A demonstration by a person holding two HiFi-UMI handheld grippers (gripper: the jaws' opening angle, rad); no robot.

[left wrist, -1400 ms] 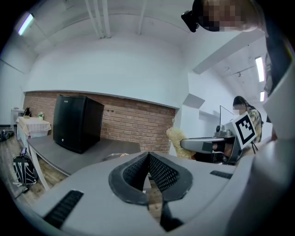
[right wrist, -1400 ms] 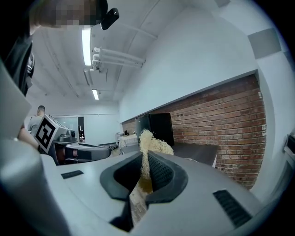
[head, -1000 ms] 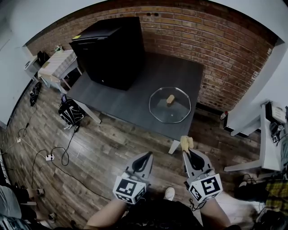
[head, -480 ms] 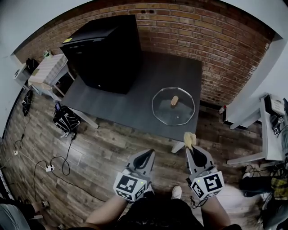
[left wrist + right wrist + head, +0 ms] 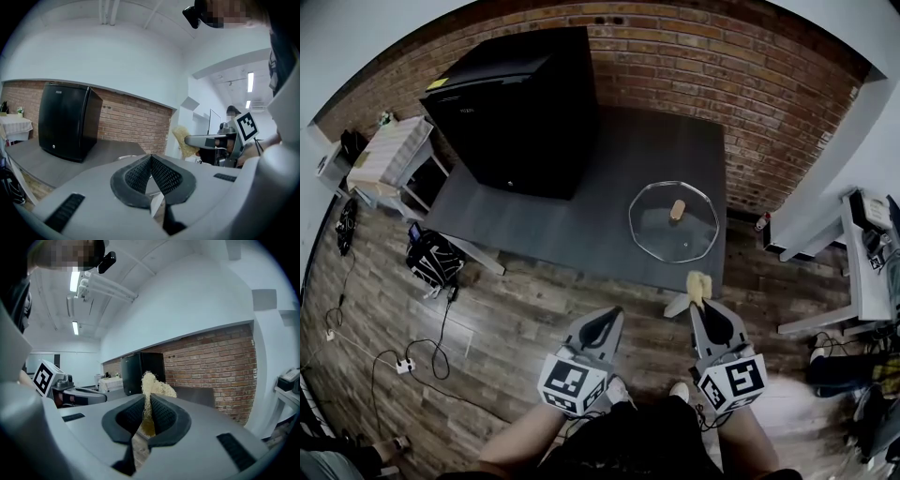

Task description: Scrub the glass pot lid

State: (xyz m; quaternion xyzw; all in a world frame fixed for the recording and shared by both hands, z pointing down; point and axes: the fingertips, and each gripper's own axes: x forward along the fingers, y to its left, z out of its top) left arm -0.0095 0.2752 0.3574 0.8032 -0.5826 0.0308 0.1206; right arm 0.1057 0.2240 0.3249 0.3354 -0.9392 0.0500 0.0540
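Note:
The round glass pot lid (image 5: 674,221) with a tan knob lies flat near the right front corner of the dark table (image 5: 581,216). My right gripper (image 5: 705,306) hovers over the floor just in front of that corner, shut on a pale fibrous scrubber (image 5: 698,285) that sticks out past its tips; in the right gripper view the scrubber (image 5: 153,386) stands up between the jaws. My left gripper (image 5: 602,324) is beside it, lower left of the lid, with its jaws pressed together on nothing (image 5: 151,161). Both are well short of the lid.
A tall black cabinet (image 5: 516,108) stands on the table's back left. A brick wall (image 5: 712,66) runs behind. A white desk (image 5: 861,272) is at the right, a bag (image 5: 433,258) and cables (image 5: 394,347) lie on the wooden floor at the left.
The view has drifted, so the table and lid sit slightly further right. Both grippers kept their places in front of the table, the right one still holding the scrubber.

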